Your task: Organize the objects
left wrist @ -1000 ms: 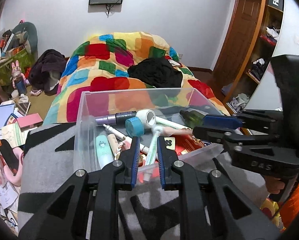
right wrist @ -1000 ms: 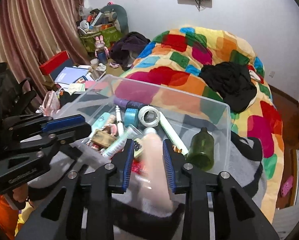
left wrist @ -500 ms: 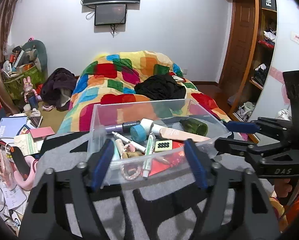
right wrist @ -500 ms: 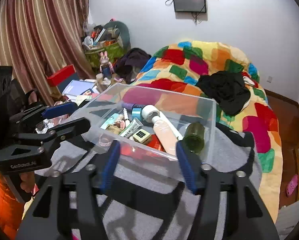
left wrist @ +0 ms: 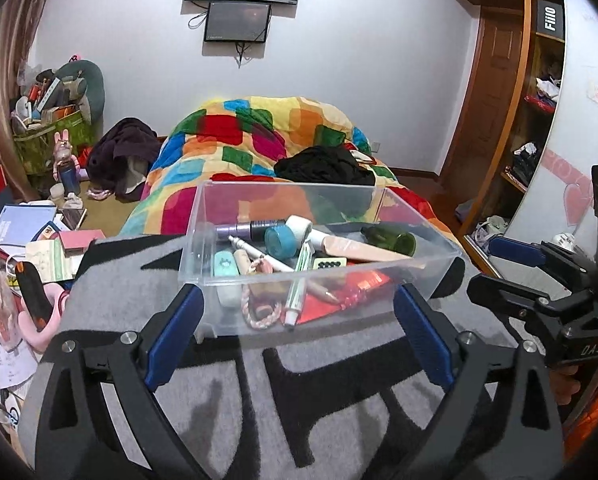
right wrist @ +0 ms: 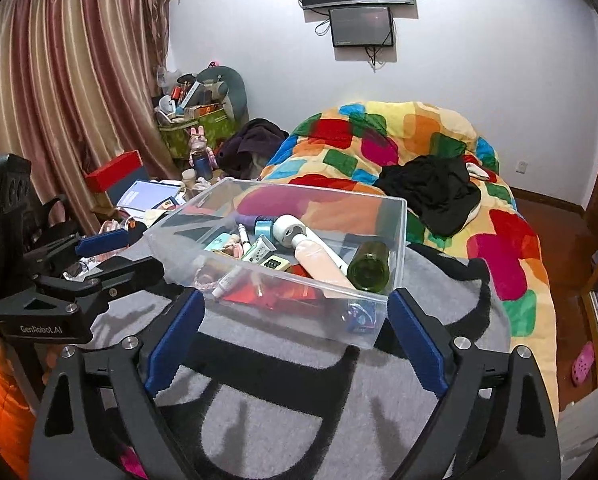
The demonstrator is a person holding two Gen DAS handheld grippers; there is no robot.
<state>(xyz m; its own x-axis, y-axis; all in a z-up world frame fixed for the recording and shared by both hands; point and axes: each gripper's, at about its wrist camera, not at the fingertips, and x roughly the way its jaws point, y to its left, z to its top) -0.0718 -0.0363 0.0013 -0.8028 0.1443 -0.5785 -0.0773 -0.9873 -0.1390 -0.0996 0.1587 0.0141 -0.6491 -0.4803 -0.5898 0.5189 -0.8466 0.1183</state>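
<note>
A clear plastic bin (left wrist: 203,248) (right wrist: 395,248) stands on a grey and black blanket (left wrist: 147,292) (right wrist: 283,396). It holds several small things: a green bottle (left wrist: 391,238) (right wrist: 369,266), a pink-handled wand (left wrist: 351,248) (right wrist: 315,256), blue tape (left wrist: 279,242), tubes and a red packet. My left gripper (left wrist: 297,334) is wide open and empty, just short of the bin's near wall. My right gripper (right wrist: 295,338) is wide open and empty at the bin's near corner. Each gripper shows in the other's view, the right one (left wrist: 499,268) and the left one (right wrist: 119,254).
A bed with a colourful quilt (left wrist: 259,132) (right wrist: 399,132) and black clothes (right wrist: 431,188) lies behind the bin. Books and clutter (left wrist: 23,224) cover the floor on the left. A wooden shelf unit (left wrist: 535,120) stands on the right. Curtains (right wrist: 59,100) hang on the left.
Both grippers opened from nearly shut to wide open and drew back from the bin. The pink-handled wand that stood between the right fingers now lies in the bin.
</note>
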